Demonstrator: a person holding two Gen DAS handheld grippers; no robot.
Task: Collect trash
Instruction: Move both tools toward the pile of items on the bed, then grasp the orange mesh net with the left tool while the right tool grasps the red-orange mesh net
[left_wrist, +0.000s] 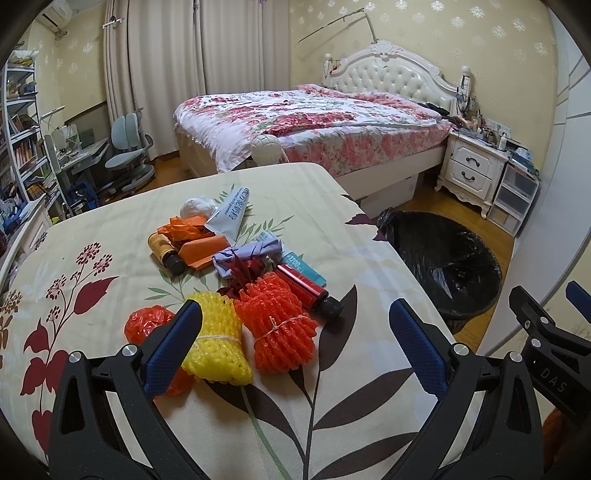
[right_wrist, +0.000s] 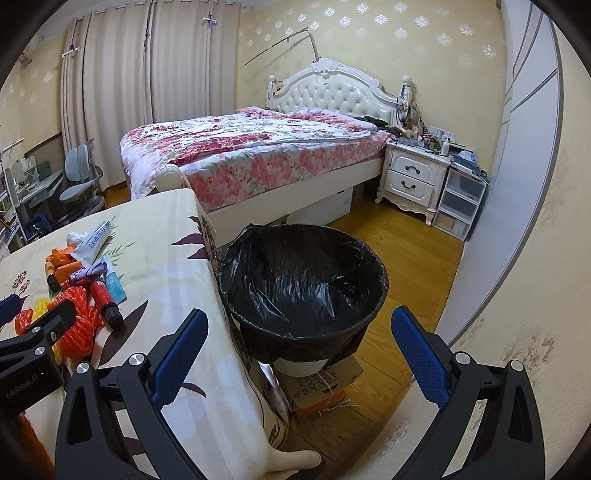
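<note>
1. Here, at the far left of the trash pile on the table, a crumpled orange-red plastic bag lies partly hidden behind the left finger of the left gripper.
2. The left gripper hangs over the near part of the table with its blue-padded fingers spread wide and released, holding nothing.
3. Just beside the bag lies a yellow foam net bundle, tied with string, and touching it on its right is an orange foam net bundle, tied the same way.
4. Farther back sit a small brown bottle on its side, orange wrappers, a white crumpled wad and a grey-white tube with printed lettering.
5. Near the middle of the pile are a lilac knotted cloth, dark red scraps, a red tube with a black cap lying flat, and a teal packet just behind it.
6. Off the table's right edge stands the trash bin, lined with a black bag, open at the top; it rests on a cardboard box on the wooden floor.
7. The right gripper hovers in front of the bin, near the table's edge, its fingers likewise wide apart and empty.
8. Behind are a bed with a floral quilt and, further right, a white nightstand.
</note>
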